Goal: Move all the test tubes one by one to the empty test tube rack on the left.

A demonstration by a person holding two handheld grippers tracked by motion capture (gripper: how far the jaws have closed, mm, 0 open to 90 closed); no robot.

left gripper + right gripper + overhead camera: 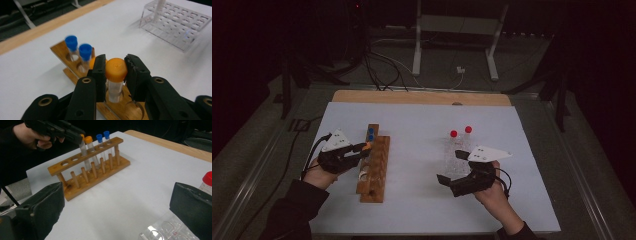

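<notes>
Between the jaws of the left gripper [115, 72] sits an orange-capped tube [115, 75], the pads clamped on either side of its cap, its clear body hanging down into a hole of the wooden rack [87, 167] directly below. Just beyond the gripper's tips a second orange cap [88, 139] stands in the next hole, and further out along the same row two blue-capped tubes [78, 51] stand upright. The right gripper [117, 207] rests over on the other side of the white table [422, 130], its jaws wide apart with nothing between them, a clear plastic rack [175, 23] just in front of it and a red-capped tube [207, 181] peeking past its far jaw.

I'd judge the held tube light and stiff, but smooth-walled and thin, so easy to crack or let slip if squeezed on the clear part. The cap is the sensible place to hold it (it is wider and gives the pads a rounded shoulder to bite on), and it wants lowering straight, since in the right gripper view it looks tilted against the hole.

How deep the tube's bottom has gone I can't make out; the jaws hide the lower part up close, and from above everything at the rack is small and dim
</notes>
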